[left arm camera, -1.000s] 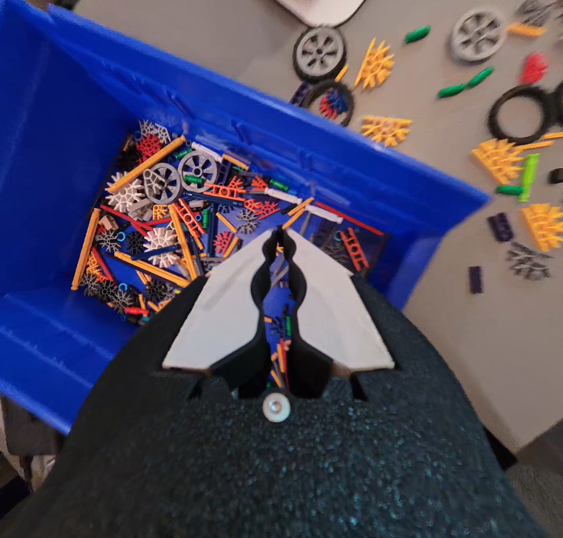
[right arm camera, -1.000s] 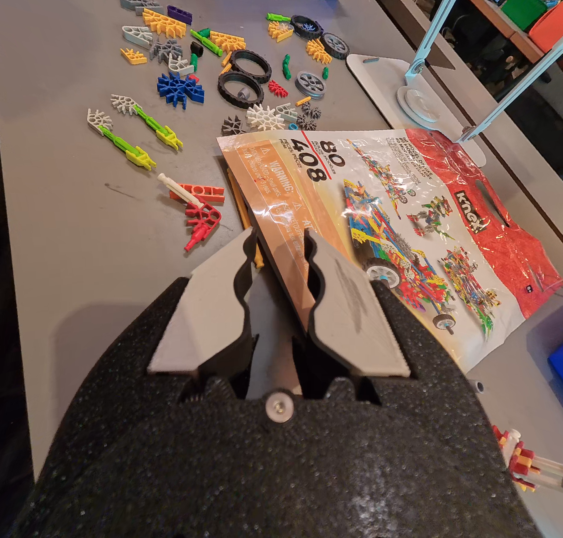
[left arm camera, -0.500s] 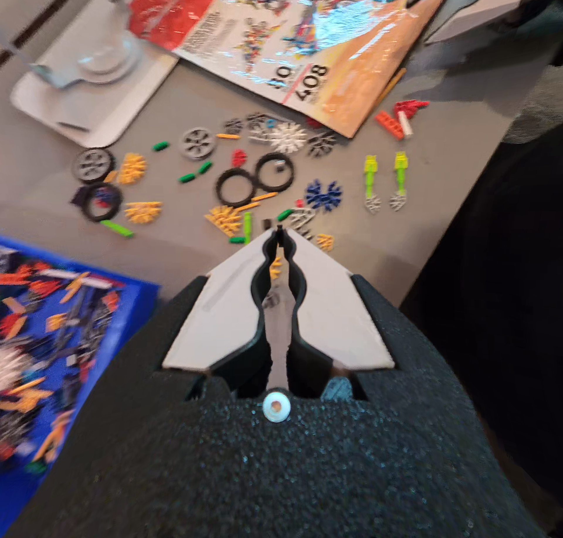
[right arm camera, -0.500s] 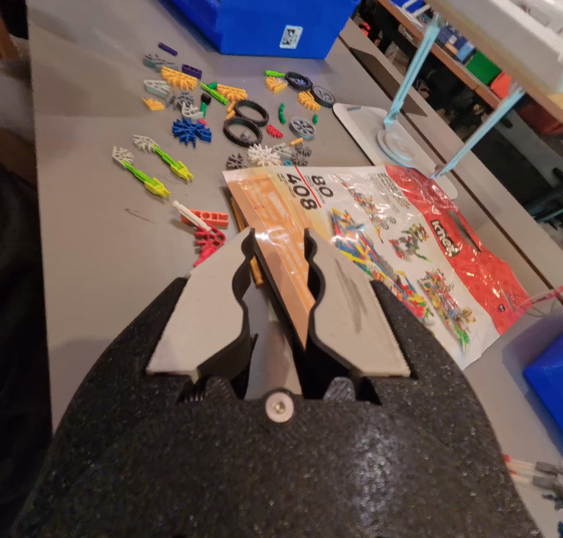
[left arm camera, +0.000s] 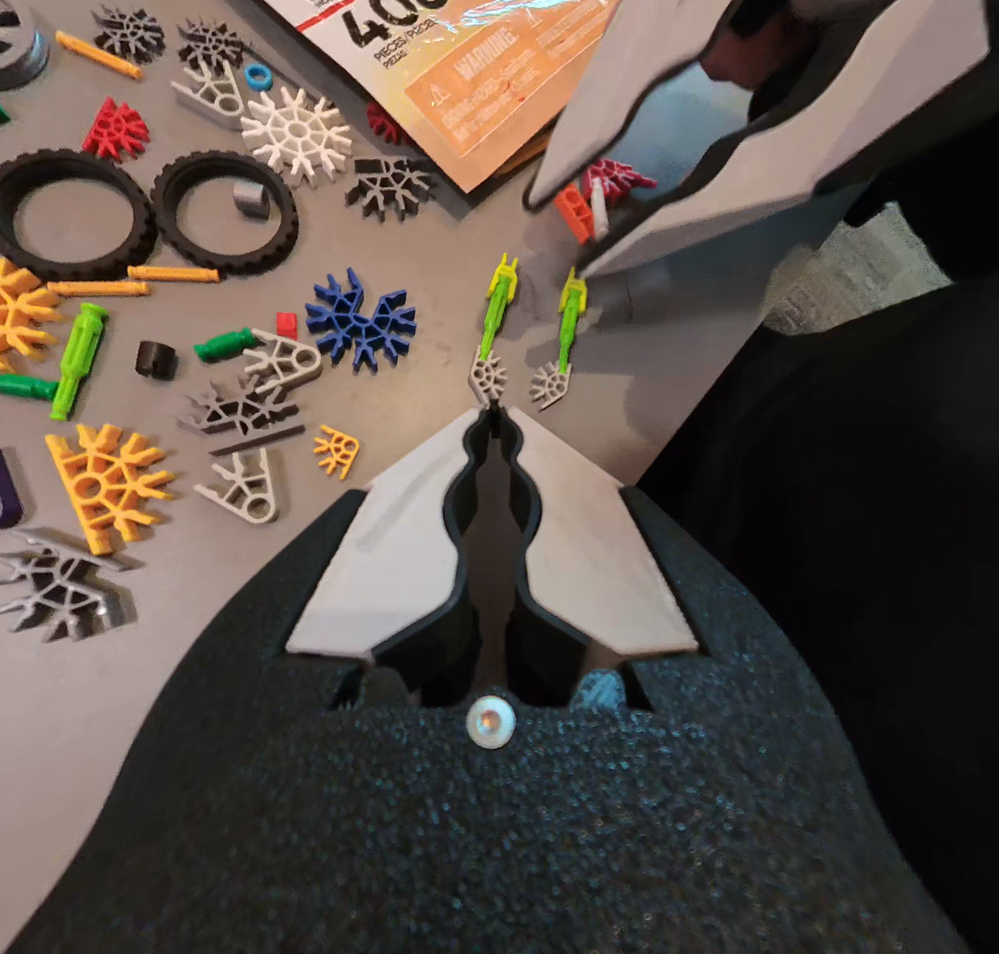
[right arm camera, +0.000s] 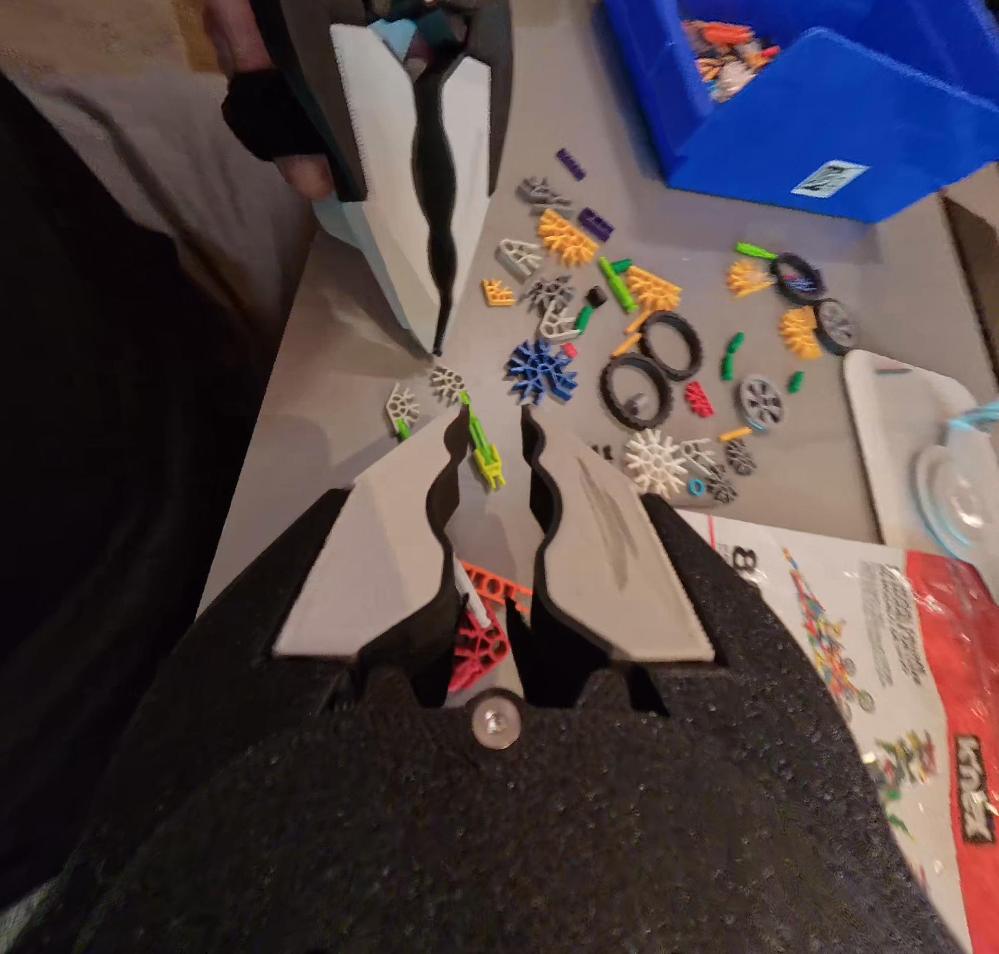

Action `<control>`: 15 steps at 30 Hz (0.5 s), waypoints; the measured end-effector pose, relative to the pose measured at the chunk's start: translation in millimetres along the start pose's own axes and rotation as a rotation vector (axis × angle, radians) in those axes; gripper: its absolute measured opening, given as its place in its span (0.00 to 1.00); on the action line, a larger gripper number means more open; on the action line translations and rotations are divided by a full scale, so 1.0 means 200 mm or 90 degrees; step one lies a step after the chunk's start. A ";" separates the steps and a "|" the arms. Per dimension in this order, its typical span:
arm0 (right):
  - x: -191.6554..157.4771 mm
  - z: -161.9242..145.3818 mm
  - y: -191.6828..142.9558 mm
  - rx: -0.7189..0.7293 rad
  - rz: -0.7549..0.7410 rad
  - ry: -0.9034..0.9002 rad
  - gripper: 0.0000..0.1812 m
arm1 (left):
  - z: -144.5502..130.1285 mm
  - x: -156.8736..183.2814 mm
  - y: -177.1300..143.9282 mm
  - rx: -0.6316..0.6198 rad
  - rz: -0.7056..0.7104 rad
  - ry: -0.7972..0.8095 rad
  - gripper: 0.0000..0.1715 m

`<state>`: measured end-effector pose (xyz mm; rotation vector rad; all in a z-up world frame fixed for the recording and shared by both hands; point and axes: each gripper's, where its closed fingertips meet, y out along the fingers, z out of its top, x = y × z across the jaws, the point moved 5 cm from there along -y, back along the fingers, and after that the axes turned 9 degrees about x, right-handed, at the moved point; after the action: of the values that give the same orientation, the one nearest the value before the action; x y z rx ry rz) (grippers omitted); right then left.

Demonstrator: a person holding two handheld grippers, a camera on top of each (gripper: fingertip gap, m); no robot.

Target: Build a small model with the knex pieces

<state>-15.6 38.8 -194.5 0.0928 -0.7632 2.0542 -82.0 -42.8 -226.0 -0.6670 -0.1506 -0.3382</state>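
Near the table's front edge: two small assemblies lie side by side on the grey tabletop (left arm camera: 432, 258), each a lime-green plastic rod with a yellow clip at one end and a pale grey fan-shaped connector at the other: first assembly (left arm camera: 494, 312), second assembly (left arm camera: 567, 328).
Left gripper (left arm camera: 493, 414): the jaws are pressed together with nothing seen between them. The tips sit just beside the grey connector of the first assembly; contact cannot be judged.
Right gripper (right arm camera: 494, 414): the jaws stand apart and grip nothing. Through the gap are seen one green rod and, nearer the base, an orange ladder-shaped piece (right arm camera: 500, 585) joined to a white rod and a red fan connector. In the left wrist view one fingertip lies at the yellow clip of the second assembly; its height above the table cannot be told.
Change: one second ago the left gripper was seen over the open blue plastic bin (right arm camera: 811, 90) of mixed parts; it is now lowered to the first assembly, well apart from the bin. The right gripper has been brought from above the printed plastic bag (left arm camera: 459, 36) to face the left one.
Surroundings: a dark blue snowflake-shaped connector (left arm camera: 361, 323), a white snowflake connector (left arm camera: 296, 136) and two black rubber tyres (left arm camera: 224, 212) lie nearby among loose parts.
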 end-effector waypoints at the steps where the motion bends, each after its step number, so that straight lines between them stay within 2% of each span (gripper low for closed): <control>1: -0.01 -0.01 0.02 -0.007 0.019 -0.006 0.09 | 0.00 0.01 0.01 0.011 0.000 -0.012 0.01; 7: -0.04 -0.01 0.10 -0.016 0.072 -0.034 0.01 | 0.00 0.02 0.03 0.015 0.029 -0.032 0.00; 15: -0.04 -0.01 0.15 -0.021 0.102 -0.041 0.00 | -0.01 0.00 0.04 0.010 0.062 -0.034 0.01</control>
<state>-33.9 22.9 -213.3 0.0821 -0.8683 2.1985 -78.9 -38.4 -230.8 -0.6653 -0.1719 -0.2258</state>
